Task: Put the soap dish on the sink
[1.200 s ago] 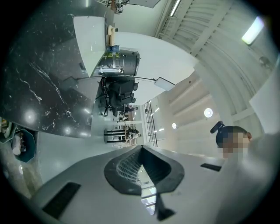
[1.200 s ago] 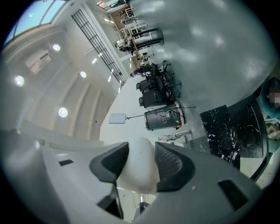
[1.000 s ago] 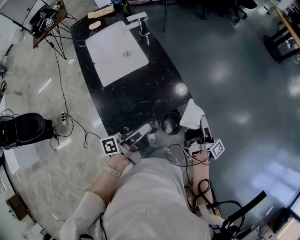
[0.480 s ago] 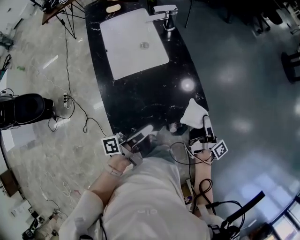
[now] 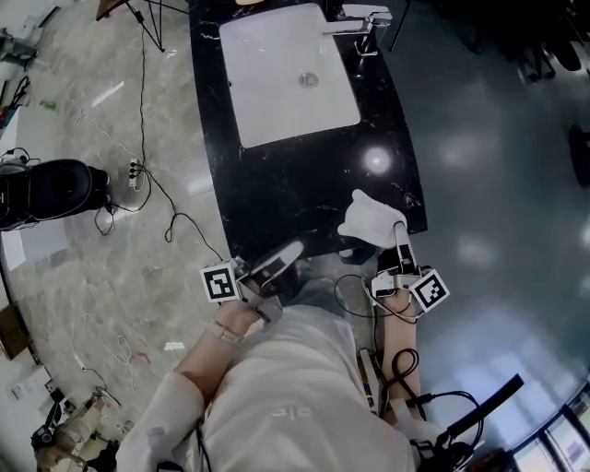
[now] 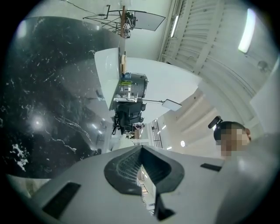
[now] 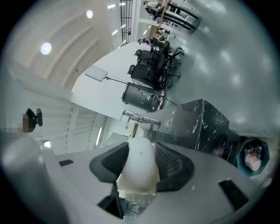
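Nearest to me, my left gripper [image 5: 284,253] is at the near edge of the black white-veined marble countertop [image 5: 295,184]. Its marker cube is beside my left hand [image 5: 232,318]. In the left gripper view [image 6: 141,168] its two dark ribbed pads meet, leaving only a thin slit, and nothing is between them.

My right gripper [image 5: 398,238] is at the counter's near right corner. In the right gripper view [image 7: 139,165] its jaws are parted just enough to clamp the white, smooth, rounded soap dish [image 7: 138,164], which fills the gap between the pads and sticks out past the fingertips. In the head view the soap dish [image 5: 371,219] shows as a pale, lobed shape overlapping the near right corner of the counter. I cannot tell whether it is touching the stone.

Farther along the counter, well apart from the dish, is the white rectangular sink basin [image 5: 286,74], set into the stone, with a round metal drain [image 5: 310,80] in its floor. The chrome tap [image 5: 361,18] stands at the basin's far right side. The right gripper view shows the same tap [image 7: 140,117] beyond the tip of the dish.

To the left of the counter, pale veined floor tiles [image 5: 92,277] carry loose cables. To the right is a glossy grey floor [image 5: 498,184].
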The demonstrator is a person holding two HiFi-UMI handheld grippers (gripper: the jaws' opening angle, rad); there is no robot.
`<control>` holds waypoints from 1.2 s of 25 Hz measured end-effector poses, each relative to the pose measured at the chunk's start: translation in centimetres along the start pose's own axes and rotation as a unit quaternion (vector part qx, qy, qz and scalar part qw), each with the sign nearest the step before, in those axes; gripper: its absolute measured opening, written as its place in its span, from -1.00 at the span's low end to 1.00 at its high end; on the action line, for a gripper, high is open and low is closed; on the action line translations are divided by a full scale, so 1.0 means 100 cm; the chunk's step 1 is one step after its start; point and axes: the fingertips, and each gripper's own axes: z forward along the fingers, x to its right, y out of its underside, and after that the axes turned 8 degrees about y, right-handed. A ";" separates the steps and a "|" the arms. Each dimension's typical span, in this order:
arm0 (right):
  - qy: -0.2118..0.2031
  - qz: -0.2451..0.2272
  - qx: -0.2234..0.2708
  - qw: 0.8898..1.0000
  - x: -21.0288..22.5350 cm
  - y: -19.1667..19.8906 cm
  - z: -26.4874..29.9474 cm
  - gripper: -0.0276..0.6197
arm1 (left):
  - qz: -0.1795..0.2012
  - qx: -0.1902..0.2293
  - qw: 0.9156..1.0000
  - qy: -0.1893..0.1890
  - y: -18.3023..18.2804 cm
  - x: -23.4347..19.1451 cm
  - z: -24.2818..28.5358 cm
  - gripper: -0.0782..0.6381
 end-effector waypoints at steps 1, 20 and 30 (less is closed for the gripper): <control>0.009 -0.014 -0.004 1.000 -0.001 0.002 0.003 -0.28 | 0.000 0.003 1.000 0.000 -0.002 0.000 -0.001 -0.76; 0.073 -0.244 -0.042 0.966 -0.036 0.041 0.049 -0.28 | -0.003 0.043 0.999 -0.003 -0.011 -0.004 -0.027 -0.76; 0.100 -0.307 -0.026 0.946 -0.040 0.048 0.062 -0.28 | 0.003 0.066 0.998 -0.006 -0.018 -0.002 -0.047 -0.76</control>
